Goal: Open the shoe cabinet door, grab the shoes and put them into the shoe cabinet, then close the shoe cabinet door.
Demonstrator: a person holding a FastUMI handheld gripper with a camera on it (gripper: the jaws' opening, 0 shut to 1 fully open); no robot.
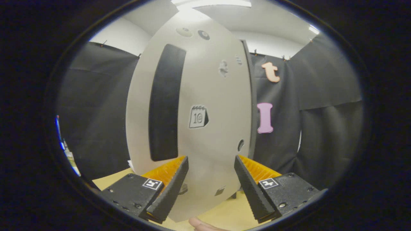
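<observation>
The shoe cabinet (205, 96) stands close in front of me as a tall pale grey panel. A long dark vertical slot (164, 102) runs down its left part, and a small sticker (198, 117) sits near its middle. A dark edge (253, 106) runs down the panel's right side. I cannot tell whether the door is ajar. My gripper (211, 160) is open, its fingers spread wide just short of the panel's lower part with nothing between them. The left fingertip lies below the bottom end of the slot.
The cabinet rests on a yellowish wooden surface (112, 179) that reaches under my fingers. Black cloth walls (321, 128) close in the booth on both sides. A person's fingertip (200, 225) shows below the fingers.
</observation>
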